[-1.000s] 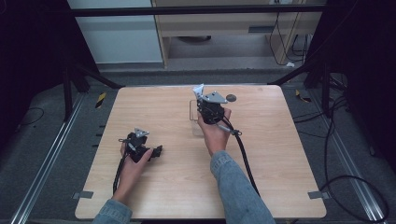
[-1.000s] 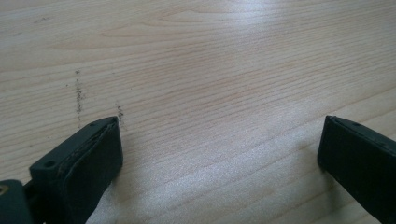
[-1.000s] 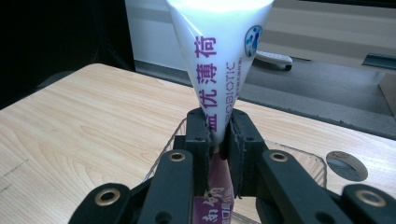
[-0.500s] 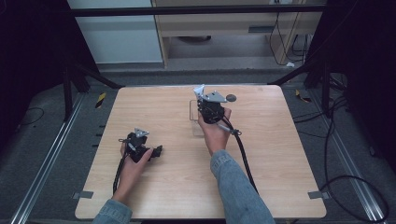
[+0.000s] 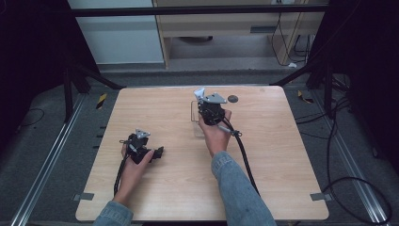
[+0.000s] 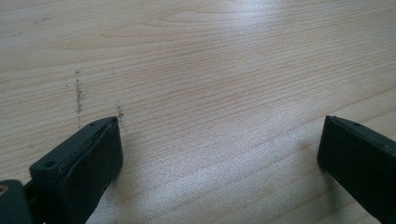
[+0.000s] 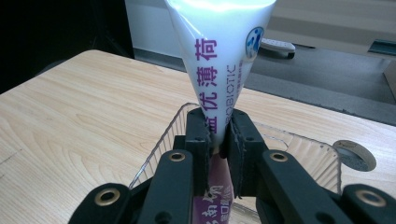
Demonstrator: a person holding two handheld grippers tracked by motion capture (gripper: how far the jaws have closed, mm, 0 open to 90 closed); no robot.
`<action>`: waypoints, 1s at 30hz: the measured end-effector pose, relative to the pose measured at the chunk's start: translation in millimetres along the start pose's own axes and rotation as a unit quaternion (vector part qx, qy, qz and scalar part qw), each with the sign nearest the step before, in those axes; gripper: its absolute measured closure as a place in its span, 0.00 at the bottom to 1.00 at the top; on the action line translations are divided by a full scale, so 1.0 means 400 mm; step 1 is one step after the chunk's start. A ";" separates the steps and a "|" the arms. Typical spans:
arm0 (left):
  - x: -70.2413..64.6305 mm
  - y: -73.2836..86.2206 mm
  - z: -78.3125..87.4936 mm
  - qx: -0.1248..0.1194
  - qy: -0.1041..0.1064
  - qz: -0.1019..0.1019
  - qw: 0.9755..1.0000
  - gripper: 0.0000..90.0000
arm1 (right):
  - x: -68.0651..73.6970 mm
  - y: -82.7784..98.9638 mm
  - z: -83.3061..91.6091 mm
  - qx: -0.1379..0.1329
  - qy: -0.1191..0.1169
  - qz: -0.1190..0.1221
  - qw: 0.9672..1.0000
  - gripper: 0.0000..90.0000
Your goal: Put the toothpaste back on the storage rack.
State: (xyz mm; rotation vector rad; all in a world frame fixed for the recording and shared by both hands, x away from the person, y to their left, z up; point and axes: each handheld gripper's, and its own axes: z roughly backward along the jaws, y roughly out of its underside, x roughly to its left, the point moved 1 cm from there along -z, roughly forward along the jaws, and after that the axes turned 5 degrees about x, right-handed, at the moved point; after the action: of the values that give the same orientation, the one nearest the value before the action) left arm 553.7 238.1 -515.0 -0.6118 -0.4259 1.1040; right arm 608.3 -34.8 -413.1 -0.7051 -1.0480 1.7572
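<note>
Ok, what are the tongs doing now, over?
Right tongs shut on white packet, above clear tray. Left tongs open, empty, over the table. Nothing in the way.

Pale wood tabletop (image 5: 291,165) on a dark grey floor (image 5: 47,155), black frame legs (image 5: 77,77) at the far corners, a beige cabinet (image 5: 226,21) behind, loose black cables (image 5: 348,183) at right

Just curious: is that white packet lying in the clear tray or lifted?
Lifted: the right gripper pinches the white packet upright, above the clear tray.
</note>
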 end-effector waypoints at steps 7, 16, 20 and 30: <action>0.000 0.000 0.000 0.000 0.000 0.000 1.000 0.00 | 0.006 0.002 -0.009 0.006 -0.002 0.002 1.000 0.88; 0.000 0.000 0.000 0.000 0.000 0.001 1.000 0.00 | 0.011 0.000 -0.021 0.014 -0.004 0.007 1.000 0.88; 0.000 0.000 0.000 0.000 0.000 0.001 1.000 0.00 | 0.015 -0.004 -0.026 0.016 -0.005 0.012 1.000 0.88; 0.000 0.000 0.000 0.000 0.000 0.000 1.000 0.00 | 0.024 -0.018 -0.048 0.028 -0.005 0.021 0.999 0.88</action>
State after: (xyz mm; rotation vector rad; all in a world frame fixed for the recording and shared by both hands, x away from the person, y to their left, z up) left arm 553.9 238.1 -514.9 -0.6117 -0.4260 1.1030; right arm 623.3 -18.0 -416.0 -0.6889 -0.9942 1.8199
